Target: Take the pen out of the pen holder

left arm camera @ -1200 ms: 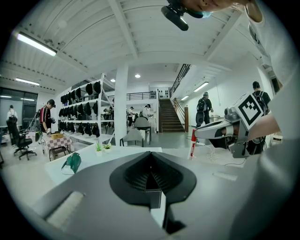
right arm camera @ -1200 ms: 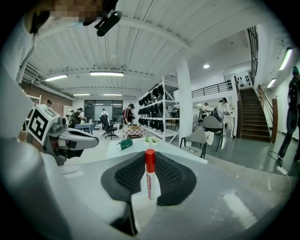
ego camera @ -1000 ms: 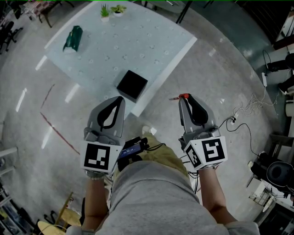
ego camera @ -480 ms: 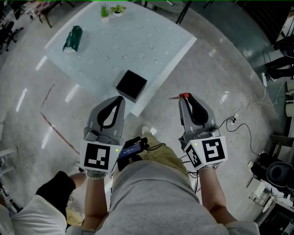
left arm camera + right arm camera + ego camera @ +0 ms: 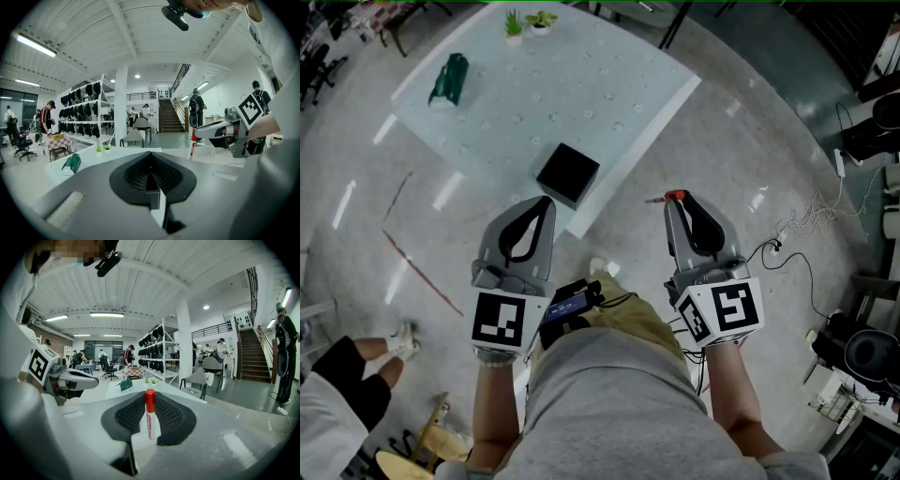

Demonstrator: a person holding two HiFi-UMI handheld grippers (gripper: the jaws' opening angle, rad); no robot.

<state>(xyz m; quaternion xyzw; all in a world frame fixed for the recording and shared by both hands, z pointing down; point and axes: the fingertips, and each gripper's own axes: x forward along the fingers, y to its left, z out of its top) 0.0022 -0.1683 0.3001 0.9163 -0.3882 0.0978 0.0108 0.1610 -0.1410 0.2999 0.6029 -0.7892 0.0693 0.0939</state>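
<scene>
Right gripper view: right gripper point(image 5: 149, 400) clamps the pen point(image 5: 149, 416), well apart from the pen holder point(image 5: 568, 173) on the table point(image 5: 609, 103). Left gripper point(image 5: 151, 161) closed, empty. Removal judged complete.

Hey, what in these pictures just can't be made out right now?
- Inside of the pen holder: head view, too dark and small to show whether any pens are left.
- Label print on the pen held in the right hand-held gripper: right gripper view, too small and blurred to read.
- Green object on the table: too small to identify in every view.
- Bystander: head view, cut off at the bottom-left corner.
</scene>
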